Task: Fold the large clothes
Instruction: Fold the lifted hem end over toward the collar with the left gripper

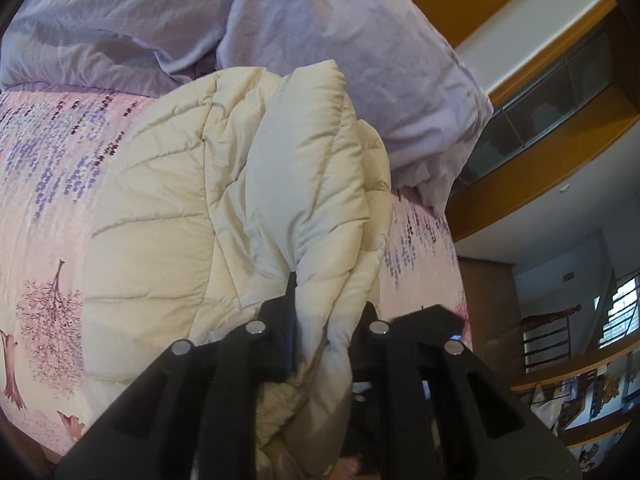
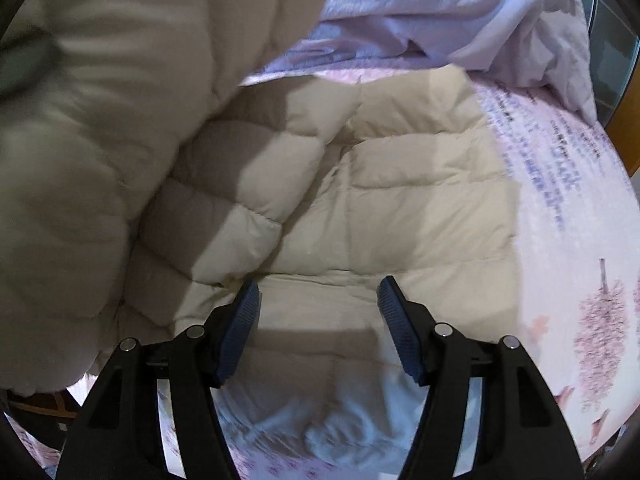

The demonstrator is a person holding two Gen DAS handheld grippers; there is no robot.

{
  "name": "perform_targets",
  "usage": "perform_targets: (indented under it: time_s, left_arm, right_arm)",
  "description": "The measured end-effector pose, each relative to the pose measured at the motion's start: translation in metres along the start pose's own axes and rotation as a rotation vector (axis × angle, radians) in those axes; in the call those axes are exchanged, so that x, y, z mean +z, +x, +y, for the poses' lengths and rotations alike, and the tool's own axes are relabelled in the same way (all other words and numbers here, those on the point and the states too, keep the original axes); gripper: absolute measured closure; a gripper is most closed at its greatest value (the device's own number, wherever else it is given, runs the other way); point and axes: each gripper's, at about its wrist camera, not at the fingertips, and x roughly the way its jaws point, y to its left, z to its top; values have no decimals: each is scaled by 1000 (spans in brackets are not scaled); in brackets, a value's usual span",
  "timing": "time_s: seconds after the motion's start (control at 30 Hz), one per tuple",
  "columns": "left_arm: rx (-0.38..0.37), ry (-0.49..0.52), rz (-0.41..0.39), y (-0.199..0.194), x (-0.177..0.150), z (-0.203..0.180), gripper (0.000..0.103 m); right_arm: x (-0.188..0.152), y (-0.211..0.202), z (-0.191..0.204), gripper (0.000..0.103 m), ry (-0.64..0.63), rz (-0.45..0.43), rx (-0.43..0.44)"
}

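On the bed [image 1: 44, 208] with its pink printed sheet lies the cream quilted jacket [image 1: 168, 216]. The left gripper [image 1: 320, 312] has its jaws nearly closed, pinching a raised fold of it. The right gripper [image 2: 318, 304] hovers above the flat part, jaws wide apart and empty.

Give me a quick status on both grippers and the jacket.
Left gripper clamped on a jacket fold, lifting it. Right gripper open, empty, above the jacket on the bed. Pillow beside it, not blocking.
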Motion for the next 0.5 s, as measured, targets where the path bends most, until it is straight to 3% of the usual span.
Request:
perform_targets:
  time_s: [0.3, 0.5]
  left_arm:
    - [15, 24, 64, 37, -6, -17, 86]
    - [32, 68, 112, 66, -11, -32, 85]
  right_arm:
    - [-17, -24, -24, 39, -28, -16, -55]
    - [-35, -19, -34, 39, -7, 11, -50]
